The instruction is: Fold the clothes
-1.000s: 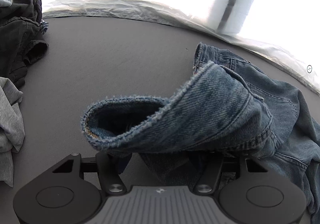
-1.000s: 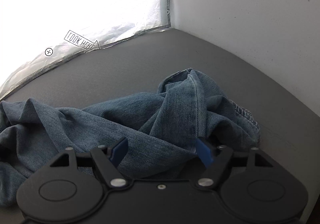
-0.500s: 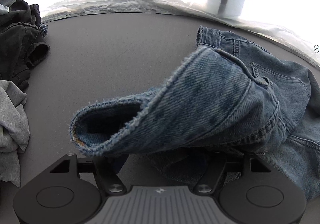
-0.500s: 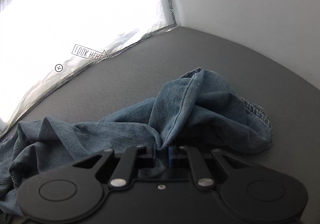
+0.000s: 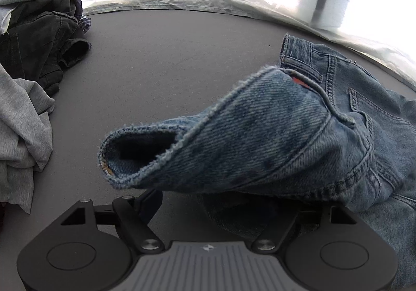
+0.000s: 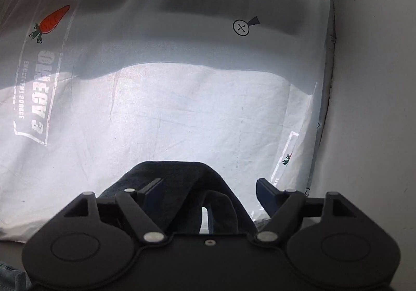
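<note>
Where unseen rightward: clothes pile [image 5: 28, 62], left view.

Blue jeans [image 5: 273, 140] (frayed, faded hem)

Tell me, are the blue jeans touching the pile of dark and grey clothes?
Apart. The left wrist view shows bare grey table between the jeans and the clothes pile.
</note>
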